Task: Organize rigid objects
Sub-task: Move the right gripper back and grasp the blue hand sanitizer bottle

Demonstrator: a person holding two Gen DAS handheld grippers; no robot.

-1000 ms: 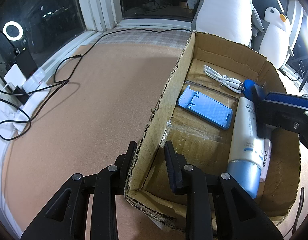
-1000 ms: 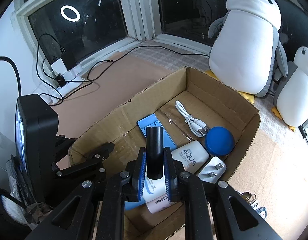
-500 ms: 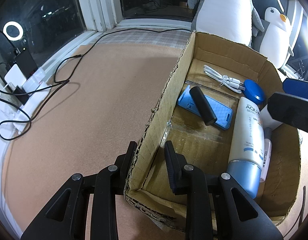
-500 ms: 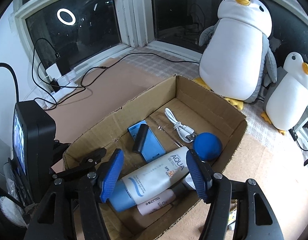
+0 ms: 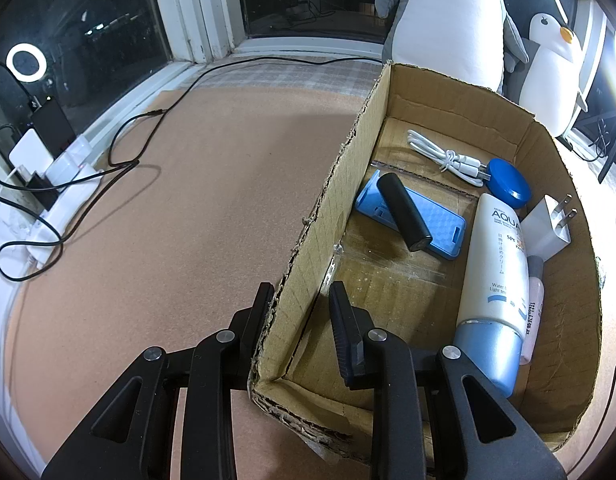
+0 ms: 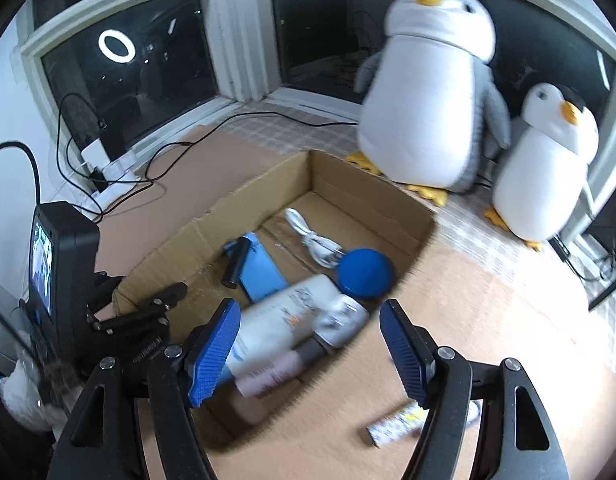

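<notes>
Gripper positions first: your left gripper is clenched on the near-left wall of the cardboard box, steadying it. Your right gripper has just been opening, jaws wide, nothing between them. Black cylinder lies inside the box across the blue case. Next candidate, likely: the small patterned tube on the tabletop, outside the box, below-right of your right gripper, long axis roughly crosswise. Right hand is nearer.

Right wrist view motion-blurred; sunscreen tube label unreadable. Small packet near right gripper's finger too smeared to identify. Big penguin head cropped in left wrist view.
</notes>
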